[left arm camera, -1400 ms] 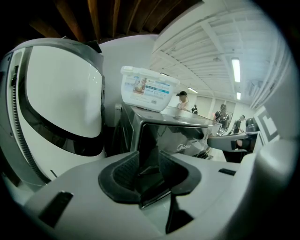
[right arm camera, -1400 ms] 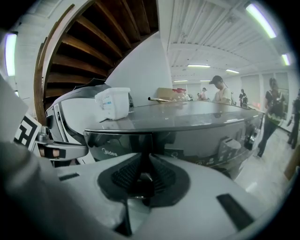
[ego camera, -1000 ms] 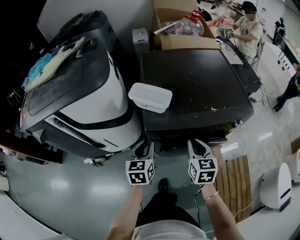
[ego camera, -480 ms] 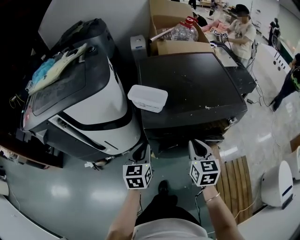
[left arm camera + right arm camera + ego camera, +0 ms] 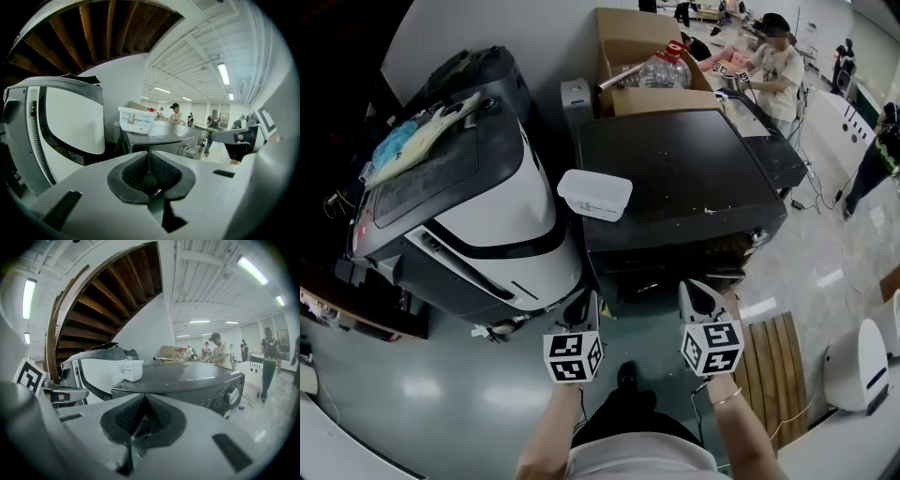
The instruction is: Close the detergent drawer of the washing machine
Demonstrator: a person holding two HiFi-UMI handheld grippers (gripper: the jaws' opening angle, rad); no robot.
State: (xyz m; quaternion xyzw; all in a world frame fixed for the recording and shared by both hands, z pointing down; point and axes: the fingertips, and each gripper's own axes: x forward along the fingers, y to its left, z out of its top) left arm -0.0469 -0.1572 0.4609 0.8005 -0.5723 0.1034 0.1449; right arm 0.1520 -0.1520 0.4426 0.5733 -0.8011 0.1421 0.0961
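Pushing rather than gripping looks like the right approach. Present a blunt, closed tip square to the drawer face and press straight in along its slide so it doesn't rack sideways.

Washing machine: boxy front-loader with a dark, matt, flat top flecked with pale specks and a rounded front lip. The detergent drawer belongs in the front panel below that lip, where the overhang hides it in the head view. A pale piece juts from the panel in the left gripper view and may be the drawer, but I can't tell for sure. A round dial sits at the panel's far right.

Plastic tub: white, rectangular, with rounded corners, on the near left corner of the top. Keep clear of it.

Left gripper: near the front panel, not touching it. Its jaws are closing, the ribbed dark pads meet at the tips, and nothing is between them.

Right gripper: pads together, empty, also short of the panel.
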